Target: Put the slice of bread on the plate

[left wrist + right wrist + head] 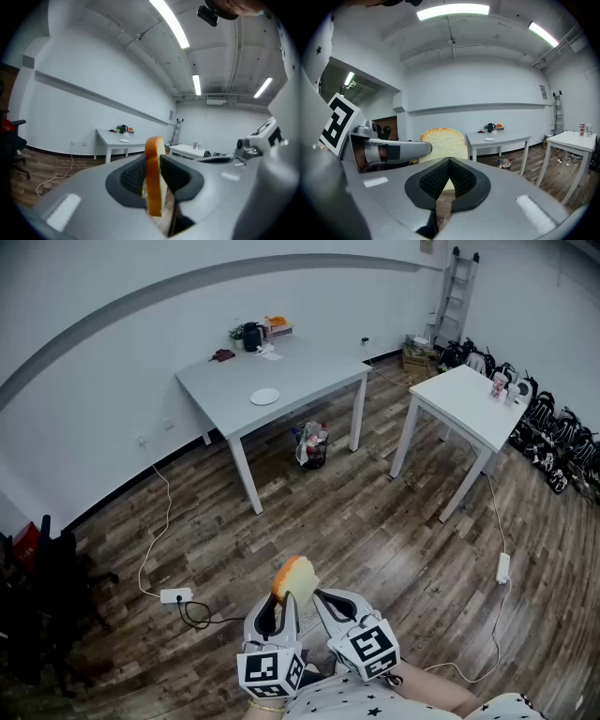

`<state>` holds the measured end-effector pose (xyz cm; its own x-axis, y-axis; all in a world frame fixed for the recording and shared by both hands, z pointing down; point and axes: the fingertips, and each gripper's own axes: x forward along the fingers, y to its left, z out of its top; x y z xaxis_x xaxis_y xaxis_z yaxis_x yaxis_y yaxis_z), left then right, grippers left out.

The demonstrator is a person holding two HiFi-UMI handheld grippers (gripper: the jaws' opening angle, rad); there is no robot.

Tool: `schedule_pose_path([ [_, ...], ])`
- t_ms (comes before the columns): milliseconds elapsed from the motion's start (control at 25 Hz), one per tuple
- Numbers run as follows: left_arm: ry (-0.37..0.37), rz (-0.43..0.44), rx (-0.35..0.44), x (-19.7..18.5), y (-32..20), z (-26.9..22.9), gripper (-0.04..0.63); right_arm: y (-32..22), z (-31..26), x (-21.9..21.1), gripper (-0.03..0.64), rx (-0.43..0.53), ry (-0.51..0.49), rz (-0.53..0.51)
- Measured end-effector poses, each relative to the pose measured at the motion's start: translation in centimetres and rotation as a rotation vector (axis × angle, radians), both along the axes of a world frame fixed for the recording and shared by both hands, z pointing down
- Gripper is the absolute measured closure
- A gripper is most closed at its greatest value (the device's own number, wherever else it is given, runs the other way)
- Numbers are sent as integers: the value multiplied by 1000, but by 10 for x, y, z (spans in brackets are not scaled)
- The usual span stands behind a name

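A slice of bread [294, 577] with an orange-brown crust stands on edge between the pads of my left gripper [285, 604], which is shut on it. In the left gripper view the bread [153, 180] rises upright out of the left gripper [153, 190]. My right gripper [324, 602] is close beside it on the right. In its own view the right gripper [449, 180] is shut on nothing, and the bread [443, 143] shows behind it. A small white plate [264, 397] lies far off on a grey-white table [309, 376], also seen as the plate [124, 140] and the plate [490, 139].
A black kettle [251, 336] and small items sit at the table's far edge, with a bag of rubbish [312, 446] under it. A second white table [469, 404] stands right, bags [553, 437] beyond it. A power strip [175, 595] with cables lies on the wooden floor, a dark chair [37, 587] at left.
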<state>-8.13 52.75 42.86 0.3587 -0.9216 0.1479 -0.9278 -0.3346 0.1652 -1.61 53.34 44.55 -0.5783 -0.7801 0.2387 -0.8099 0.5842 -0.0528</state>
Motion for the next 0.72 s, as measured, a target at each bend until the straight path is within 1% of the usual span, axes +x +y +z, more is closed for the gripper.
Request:
schedule_pose_path([
  [280,5,-1,-5,-24,-6,-2,500,-5,-3,-24,618,4,-3,-3],
  [440,7,7,-1,-40,-10,2,500,-13,0,-37,618,-4,-28,9],
  [720,14,20,-24,-57,-30,10,500,-32,1,-54,618,-21,-38,16],
])
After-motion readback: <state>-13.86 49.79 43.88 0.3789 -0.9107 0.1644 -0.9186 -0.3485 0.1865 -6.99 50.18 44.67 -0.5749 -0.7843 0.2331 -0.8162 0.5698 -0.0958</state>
